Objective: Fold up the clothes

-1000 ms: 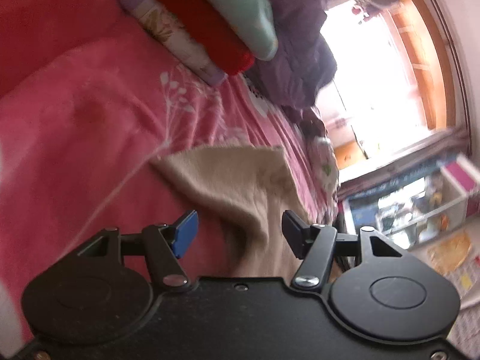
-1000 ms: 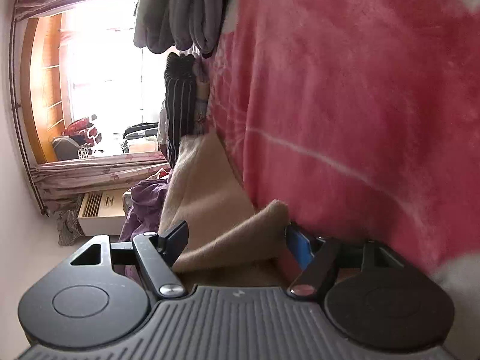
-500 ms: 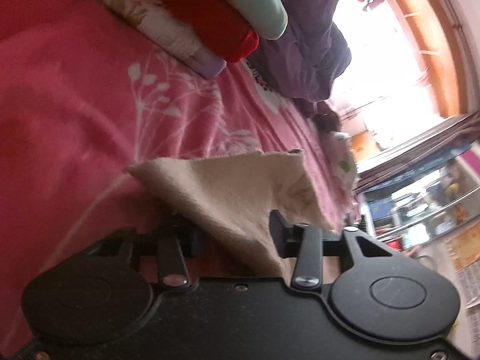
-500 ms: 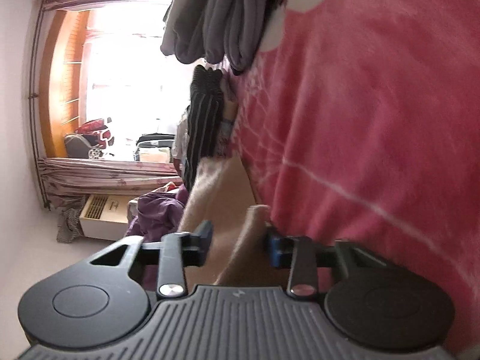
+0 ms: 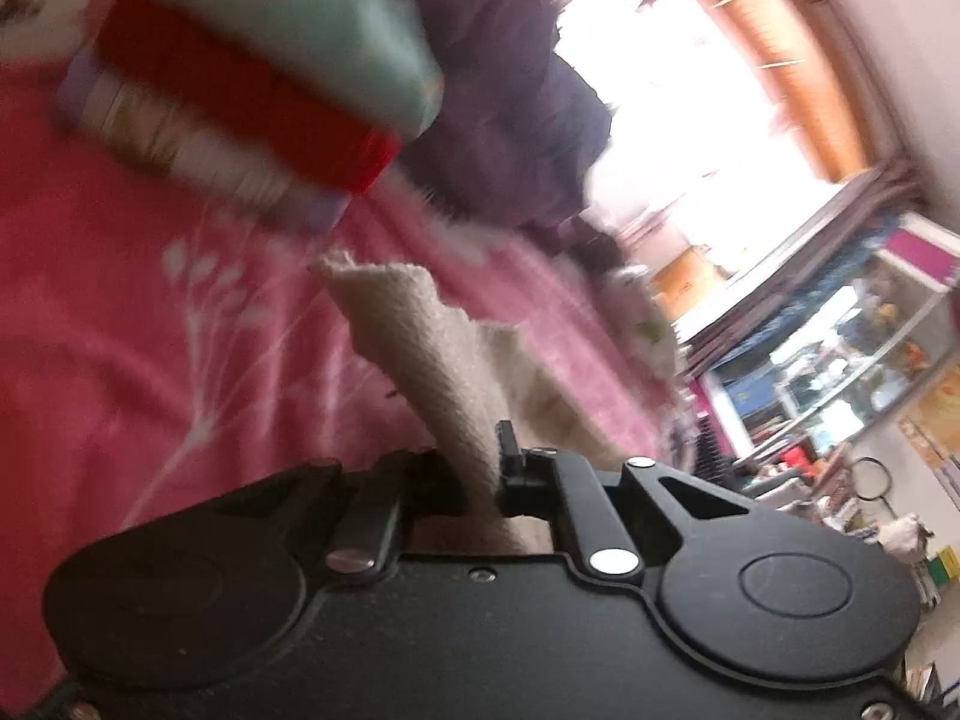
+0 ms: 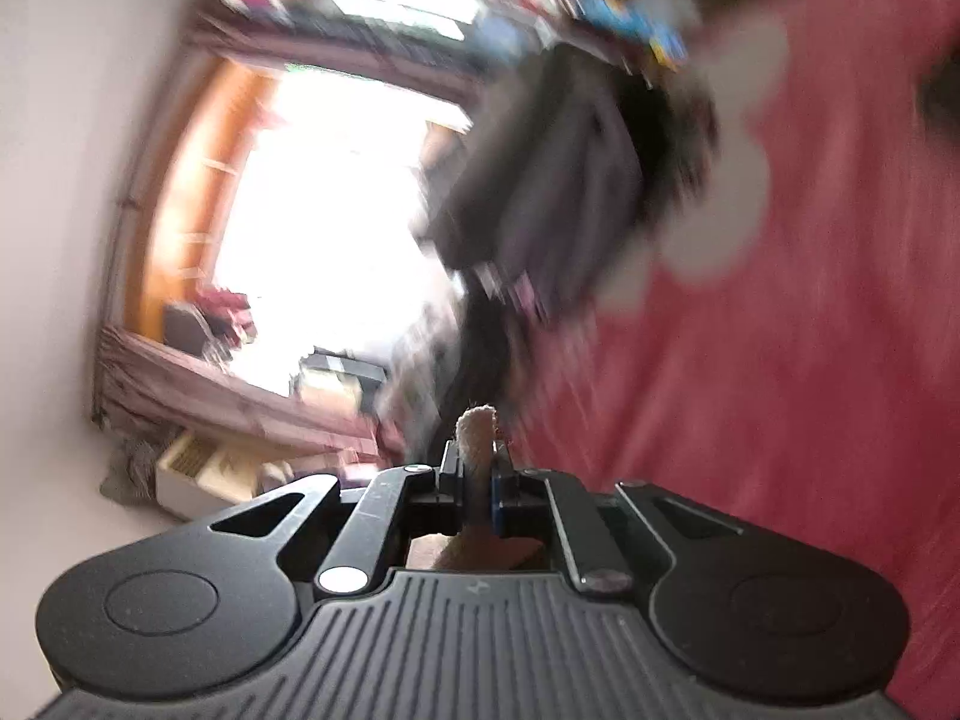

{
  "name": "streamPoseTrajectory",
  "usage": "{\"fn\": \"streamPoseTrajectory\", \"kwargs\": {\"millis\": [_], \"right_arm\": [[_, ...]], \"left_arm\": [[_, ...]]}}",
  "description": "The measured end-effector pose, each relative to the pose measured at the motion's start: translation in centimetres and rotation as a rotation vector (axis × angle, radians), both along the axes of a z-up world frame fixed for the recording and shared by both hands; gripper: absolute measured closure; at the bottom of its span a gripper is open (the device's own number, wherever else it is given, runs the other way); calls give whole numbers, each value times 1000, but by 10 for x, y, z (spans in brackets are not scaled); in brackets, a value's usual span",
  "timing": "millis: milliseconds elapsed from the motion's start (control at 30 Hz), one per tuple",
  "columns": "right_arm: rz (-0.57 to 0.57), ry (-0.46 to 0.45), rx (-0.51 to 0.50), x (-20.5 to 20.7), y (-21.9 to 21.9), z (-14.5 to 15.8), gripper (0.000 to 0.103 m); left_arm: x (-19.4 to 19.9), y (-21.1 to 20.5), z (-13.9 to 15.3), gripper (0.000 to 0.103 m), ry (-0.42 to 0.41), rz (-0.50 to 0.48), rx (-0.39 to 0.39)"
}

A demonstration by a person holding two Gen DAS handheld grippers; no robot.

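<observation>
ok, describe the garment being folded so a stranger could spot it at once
On the pink floral bedspread, below the stack of folded clothes, a beige knit garment rises into the left gripper. It is the only beige piece, fuzzy and plain; its neighbours are red, mint and purple.

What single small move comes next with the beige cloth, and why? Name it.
Probably lift both grippers together. The left gripper and right gripper are each shut on the beige cloth, whose far part seems to lie on the pink blanket.
</observation>
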State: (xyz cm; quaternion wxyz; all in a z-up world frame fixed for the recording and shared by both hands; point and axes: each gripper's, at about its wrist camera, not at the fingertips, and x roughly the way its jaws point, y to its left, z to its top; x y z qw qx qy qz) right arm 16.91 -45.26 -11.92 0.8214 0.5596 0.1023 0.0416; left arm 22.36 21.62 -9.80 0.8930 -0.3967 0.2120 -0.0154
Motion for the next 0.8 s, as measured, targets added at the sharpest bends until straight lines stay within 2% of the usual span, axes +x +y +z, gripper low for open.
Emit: {"fn": "streamPoseTrajectory", "kwargs": {"millis": [100,200,233,300,333,367,433,467,500,633,700,767,800], "right_arm": [[-60,-19,-128,-14,-12,19,94],[-88,117,-315,-8,-14,15,93],[-75,183,-344,-2,-14,8,93],[-35,304,-304,12,-14,-14,86],[-23,327,-291,16,-12,-20,85],[-17,331,-290,18,-10,-22,80],[-5,338,-287,23,-6,-27,70],[-1,331,-278,25,-5,-27,58],[2,316,-261,27,-5,-26,51],[7,316,-223,31,-13,-29,51],[12,327,-239,33,-11,-28,51],[41,339,-279,27,-4,-24,51],[57,338,-294,23,-1,-22,49]], "left_arm": [[-11,1,12,98,-55,-12,23],[-10,8,1,98,32,9,51],[-10,10,-3,98,61,16,60],[-10,13,-7,97,102,37,69],[-10,14,-9,93,123,47,74],[-10,16,-11,87,143,58,79],[-11,18,-15,85,185,78,88],[-11,20,-17,85,205,89,93],[-11,21,-18,85,226,99,98],[-24,7,14,85,163,101,257],[-25,-9,26,83,127,55,311],[-27,-29,32,65,94,-13,343],[-28,-39,34,59,78,-47,358]]}}
